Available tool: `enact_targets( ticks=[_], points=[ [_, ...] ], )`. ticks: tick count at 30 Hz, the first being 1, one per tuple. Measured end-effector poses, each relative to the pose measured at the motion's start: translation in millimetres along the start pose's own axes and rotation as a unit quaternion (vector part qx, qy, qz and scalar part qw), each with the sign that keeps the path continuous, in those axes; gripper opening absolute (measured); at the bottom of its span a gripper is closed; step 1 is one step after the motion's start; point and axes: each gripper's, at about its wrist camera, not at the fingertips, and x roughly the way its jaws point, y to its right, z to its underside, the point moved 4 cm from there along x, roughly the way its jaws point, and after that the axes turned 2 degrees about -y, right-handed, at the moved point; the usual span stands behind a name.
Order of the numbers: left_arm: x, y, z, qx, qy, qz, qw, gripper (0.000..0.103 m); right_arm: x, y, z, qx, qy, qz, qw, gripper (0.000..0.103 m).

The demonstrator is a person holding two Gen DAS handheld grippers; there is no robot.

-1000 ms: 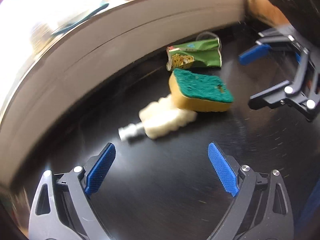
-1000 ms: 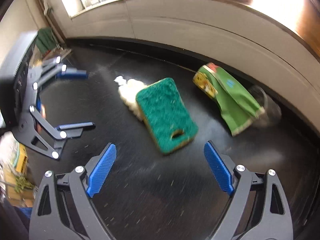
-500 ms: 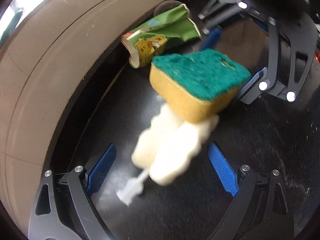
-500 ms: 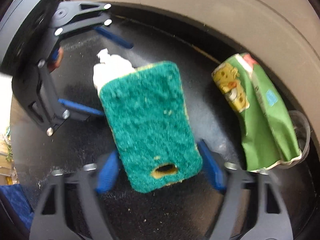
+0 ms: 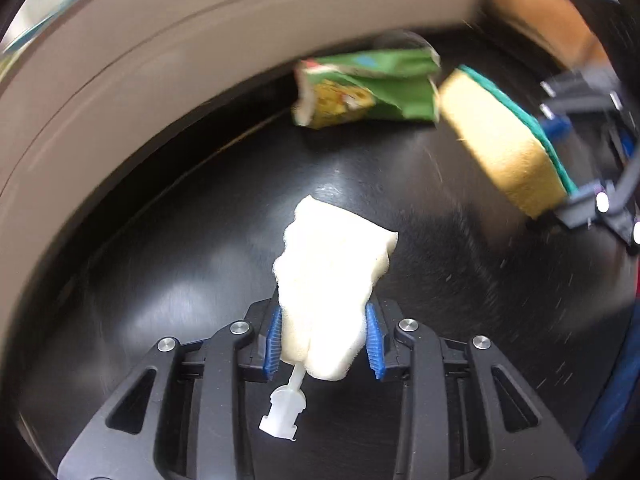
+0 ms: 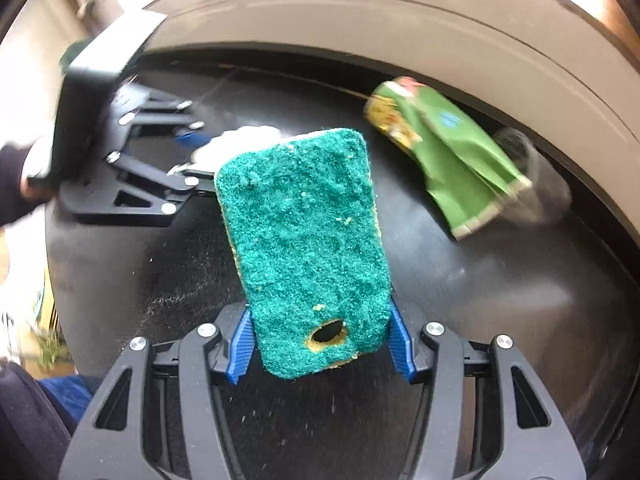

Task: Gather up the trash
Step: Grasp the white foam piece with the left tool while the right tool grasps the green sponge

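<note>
My left gripper (image 5: 322,340) is closing, and its blue pads press both sides of a white foam brush head (image 5: 332,264) whose plastic stem (image 5: 284,408) hangs below. In the right wrist view my right gripper (image 6: 320,344) is closing too, pads squeezing a green-topped yellow sponge (image 6: 304,240) with a hole near its lower end, lifted off the surface. The same sponge (image 5: 504,148) shows tilted at the right of the left wrist view. A crumpled green snack wrapper (image 6: 444,160) lies on the black surface by the wall, apart from both grippers.
A clear plastic cup (image 6: 536,176) lies on its side against the wrapper's far end. The black surface (image 5: 160,280) is dusted with crumbs and bounded by a curved beige wall (image 5: 120,60). A dark sleeve (image 6: 16,184) holds the left gripper (image 6: 192,156).
Both grippers came down over the pile and shut: the left on the white foam brush head, the right on the sponge. The sponge is now lifted off the foam and tilted.
</note>
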Motion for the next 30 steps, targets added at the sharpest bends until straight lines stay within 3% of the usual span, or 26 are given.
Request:
enact_targets(
  ticks=[3,8,13,20,30],
  points=[
    [-22,8,11,-0.107,0.003,-0.021,0.9940,0.033,-14,0,14,0.032,0.010,0.014,0.999,0.055],
    [-52,36,48,-0.197,-0.003,-0.056,0.9787,0.033,-35,-8,40,0.061,0.020,0.046,0.997,0.055],
    [-77,68,67,-0.210,-0.009,-0.096,0.9728,0.033,-53,-24,60,0.073,0.030,0.060,0.995,0.055],
    [-86,82,84,-0.225,-0.003,-0.104,0.9689,0.033,-75,-30,86,0.078,0.045,0.064,0.994,0.055],
    [-109,80,107,-0.241,0.010,-0.117,0.9633,0.033,-84,-44,90,0.066,0.056,0.067,0.994,0.055]
  ],
)
